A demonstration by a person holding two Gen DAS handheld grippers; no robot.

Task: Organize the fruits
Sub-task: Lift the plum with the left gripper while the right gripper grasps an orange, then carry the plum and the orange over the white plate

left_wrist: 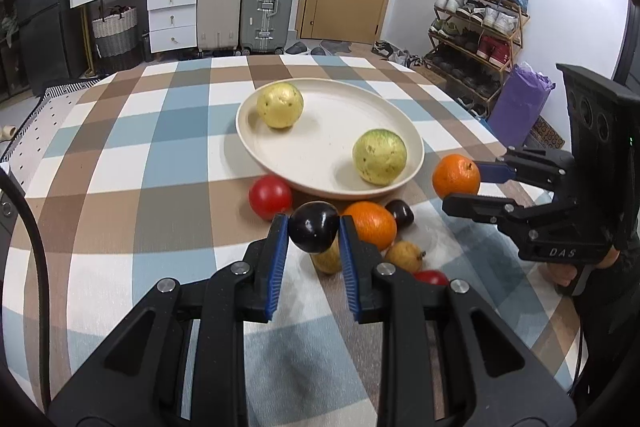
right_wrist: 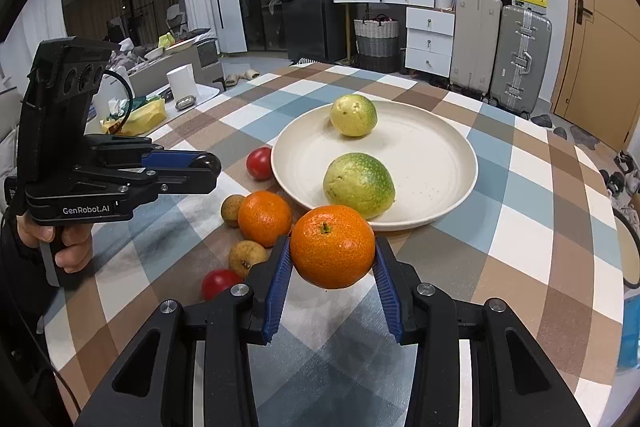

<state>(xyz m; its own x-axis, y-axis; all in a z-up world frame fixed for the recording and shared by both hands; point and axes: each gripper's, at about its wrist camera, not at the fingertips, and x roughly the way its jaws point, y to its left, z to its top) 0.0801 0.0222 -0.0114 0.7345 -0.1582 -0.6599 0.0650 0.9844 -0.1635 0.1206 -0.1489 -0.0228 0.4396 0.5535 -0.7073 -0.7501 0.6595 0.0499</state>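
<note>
My left gripper is shut on a dark plum, held just above the loose fruit; the right wrist view shows it at the left. My right gripper is shut on an orange, raised near the front rim of the cream plate. On the plate lie two yellow-green guavas. On the cloth in front of the plate sit a red tomato, a second orange, another dark plum and small brownish fruits.
The checked tablecloth covers the whole table. A person's hand holds the left gripper's handle. Beyond the far edge stand suitcases, white drawers and a shoe rack. A purple bag sits at the right edge.
</note>
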